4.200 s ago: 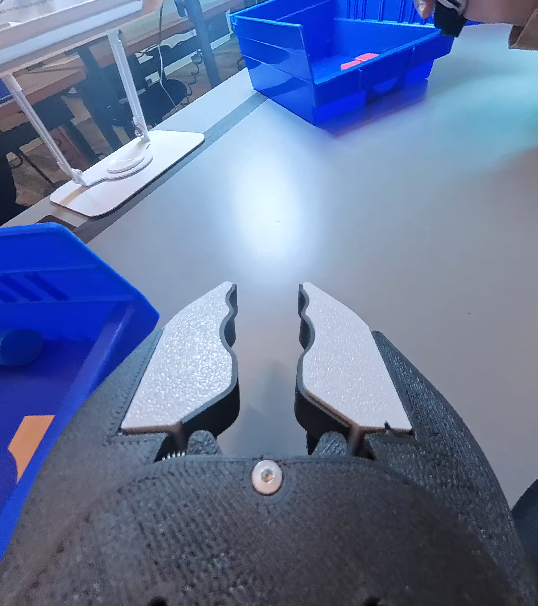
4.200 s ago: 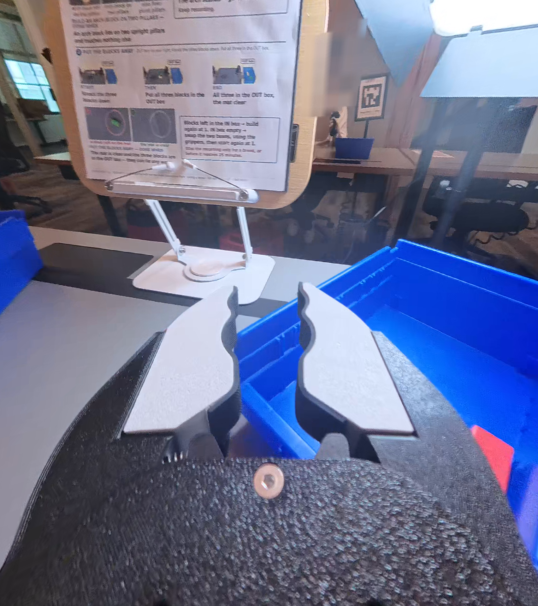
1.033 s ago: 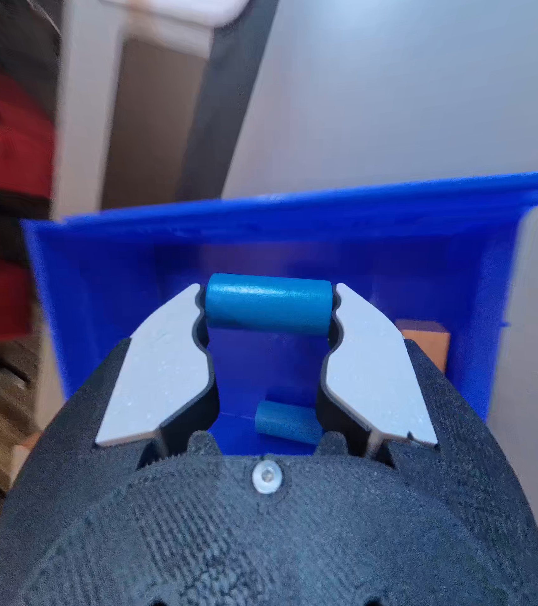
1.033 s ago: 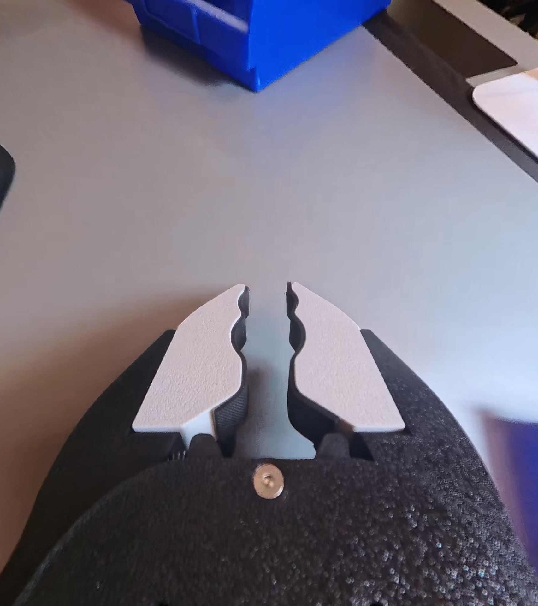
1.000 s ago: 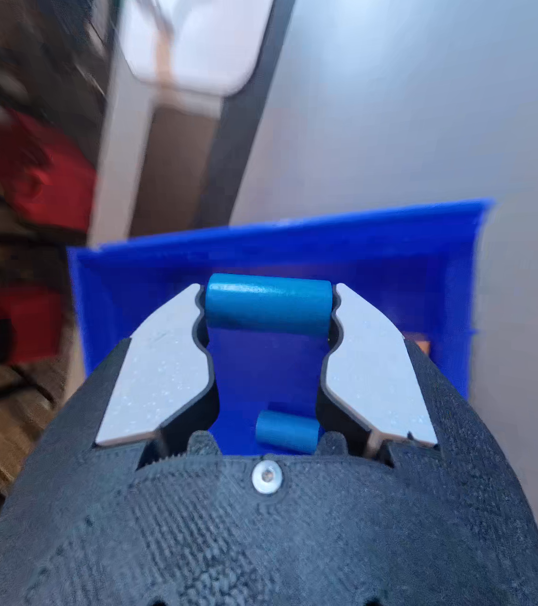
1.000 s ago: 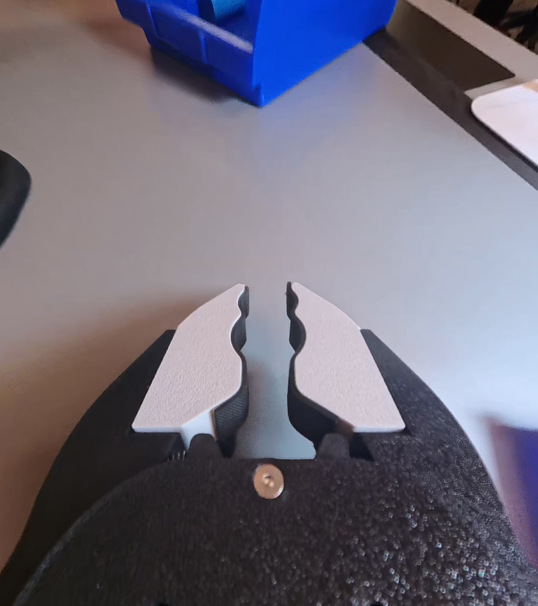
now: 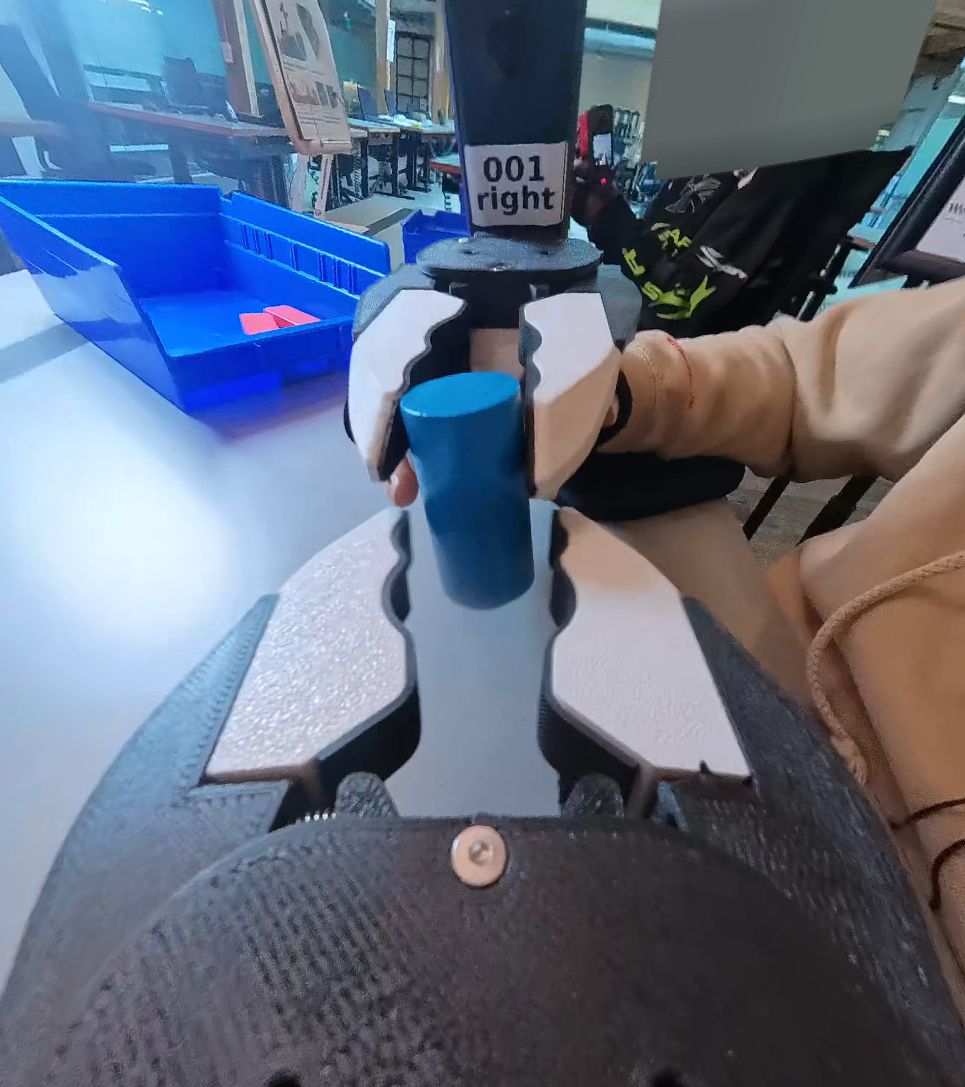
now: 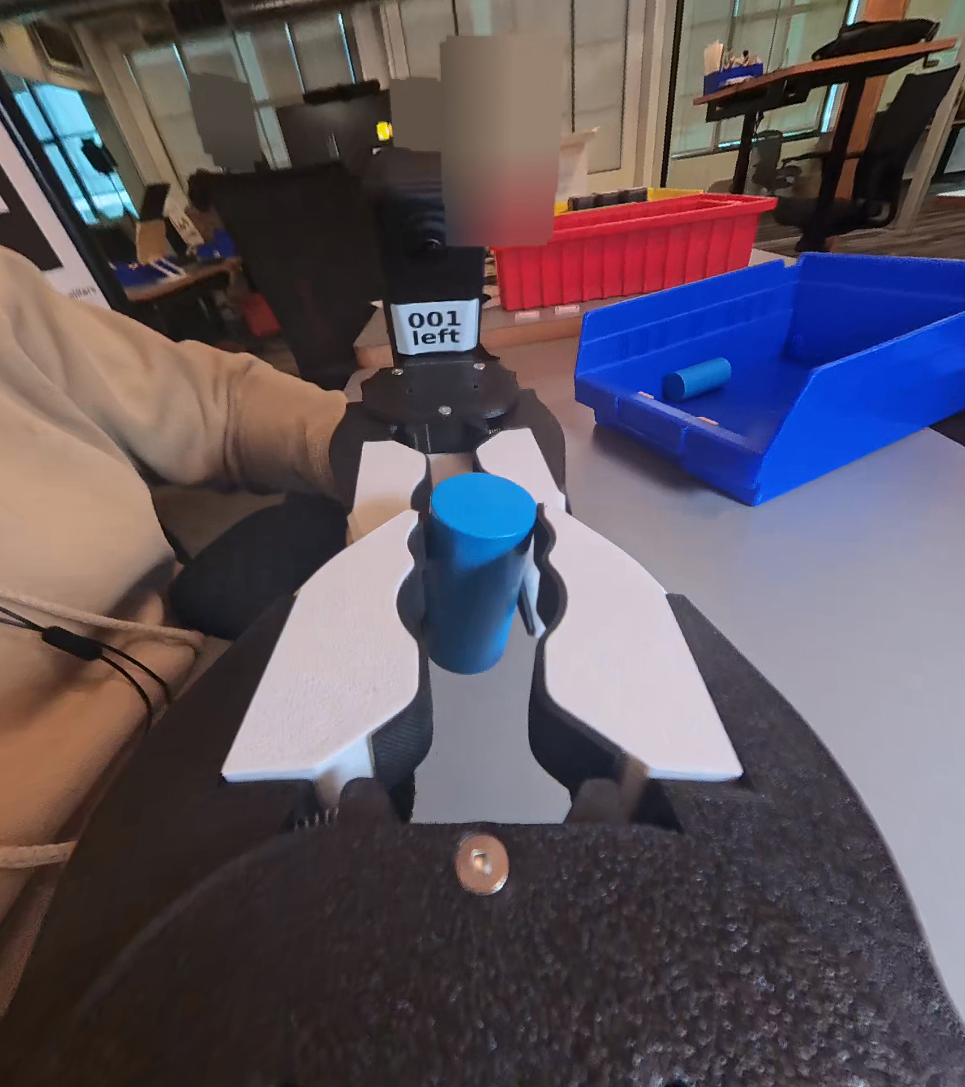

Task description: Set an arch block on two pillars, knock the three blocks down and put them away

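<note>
A blue cylinder (image 7: 471, 494) stands upright over the grey table (image 7: 86, 559); I cannot tell whether its lower end touches it. My right gripper (image 8: 480, 517) faces my left one and is shut on the cylinder's upper part, which also shows in the right wrist view (image 8: 477, 564). My left gripper (image 7: 477, 523) is open, its fingers on either side of the cylinder's lower part with a thin gap on each side. A second blue cylinder (image 8: 697, 379) lies in the blue bin (image 8: 821, 447) at the right.
Another blue bin (image 7: 115, 306) on the far left of the table holds red blocks (image 7: 277, 320). A red bin (image 8: 633, 253) stands behind the table. A person's beige sleeves (image 7: 821, 400) reach in from the near side. Less than 4 cm separates the two grippers' tips.
My left gripper carried the cylinder out of the bin, turned it upright over the table and opened. My right gripper came in opposite and closed on it.
</note>
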`<control>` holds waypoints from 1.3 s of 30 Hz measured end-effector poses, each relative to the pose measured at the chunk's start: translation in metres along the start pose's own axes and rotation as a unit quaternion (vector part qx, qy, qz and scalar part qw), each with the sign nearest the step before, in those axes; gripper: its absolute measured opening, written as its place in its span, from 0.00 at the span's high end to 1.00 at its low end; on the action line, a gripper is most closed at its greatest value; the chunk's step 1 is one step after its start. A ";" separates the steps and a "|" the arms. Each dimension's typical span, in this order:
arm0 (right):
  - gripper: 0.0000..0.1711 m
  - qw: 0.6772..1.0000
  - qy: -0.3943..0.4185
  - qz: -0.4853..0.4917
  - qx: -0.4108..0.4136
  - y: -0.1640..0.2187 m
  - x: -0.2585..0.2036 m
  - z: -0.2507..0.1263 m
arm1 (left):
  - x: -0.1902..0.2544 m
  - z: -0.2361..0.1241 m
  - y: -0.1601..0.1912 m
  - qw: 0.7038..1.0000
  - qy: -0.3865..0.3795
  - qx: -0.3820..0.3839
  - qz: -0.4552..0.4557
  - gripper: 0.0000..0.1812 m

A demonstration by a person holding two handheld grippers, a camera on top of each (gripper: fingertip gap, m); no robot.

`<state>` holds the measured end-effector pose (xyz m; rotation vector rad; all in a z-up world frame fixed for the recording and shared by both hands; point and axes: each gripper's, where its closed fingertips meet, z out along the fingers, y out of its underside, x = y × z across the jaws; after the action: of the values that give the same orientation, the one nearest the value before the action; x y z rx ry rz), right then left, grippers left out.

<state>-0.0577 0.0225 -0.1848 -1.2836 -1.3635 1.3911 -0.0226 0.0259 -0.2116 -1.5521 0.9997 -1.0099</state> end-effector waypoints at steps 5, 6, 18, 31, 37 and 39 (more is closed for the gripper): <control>0.81 0.999 0.031 -0.018 -0.029 0.008 0.007 0.002 | -0.012 -0.001 0.012 0.996 -0.053 -0.044 0.055 0.82; 0.81 0.999 0.040 -0.017 -0.032 0.007 0.010 0.000 | -0.016 -0.002 0.012 0.995 -0.069 -0.047 0.061 0.82; 0.82 0.991 0.084 -0.037 -0.092 0.020 0.024 -0.004 | -0.031 -0.001 0.029 0.988 -0.103 -0.081 0.077 0.82; 0.82 0.907 0.389 0.034 -0.160 0.055 0.162 -0.127 | -0.134 -0.109 -0.027 0.934 -0.324 -0.066 0.138 0.74; 0.81 0.914 0.356 0.047 -0.188 0.073 0.159 -0.129 | -0.218 -0.237 -0.010 0.833 -0.402 -0.366 0.106 0.69; 0.81 0.915 0.352 0.044 -0.193 0.073 0.157 -0.128 | -0.242 -0.269 0.005 0.795 -0.394 -0.454 0.075 0.69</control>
<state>0.0471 0.1922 -0.2663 -1.8866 -1.0903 0.5910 -0.3525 0.1747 -0.2033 -2.3081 0.9845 0.3863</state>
